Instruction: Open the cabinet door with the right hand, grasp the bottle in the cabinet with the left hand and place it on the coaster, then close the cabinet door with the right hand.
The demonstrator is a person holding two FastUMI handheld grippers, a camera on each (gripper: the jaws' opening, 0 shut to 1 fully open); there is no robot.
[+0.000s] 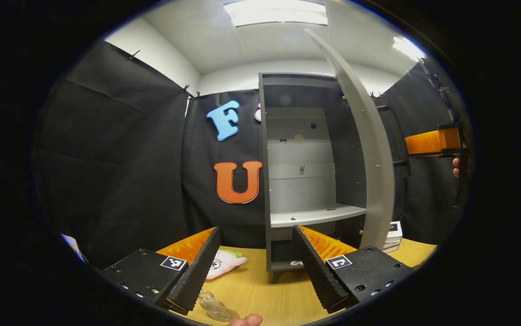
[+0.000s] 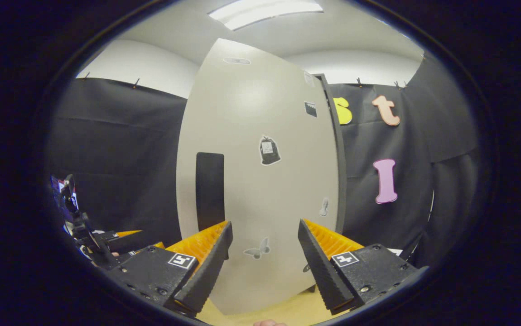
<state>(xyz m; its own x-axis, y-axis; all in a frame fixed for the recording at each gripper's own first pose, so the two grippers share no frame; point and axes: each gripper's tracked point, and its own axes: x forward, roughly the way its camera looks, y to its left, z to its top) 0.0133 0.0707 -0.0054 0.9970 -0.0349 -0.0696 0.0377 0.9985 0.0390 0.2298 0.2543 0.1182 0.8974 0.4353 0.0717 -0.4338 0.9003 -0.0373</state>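
Now the bottle point(image 1: 213, 305) stands on the near table, out of the cabinet, and the open door point(image 2: 260, 181) faces the right gripper point(image 2: 262, 258), jaws spread empty, its handle point(image 2: 209, 190) just left.

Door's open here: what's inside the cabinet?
The cabinet looks bare inside: a pale shelf with small dark fittings, and no bottle on it. The compartment below the shelf is dark, so its contents cannot be told.
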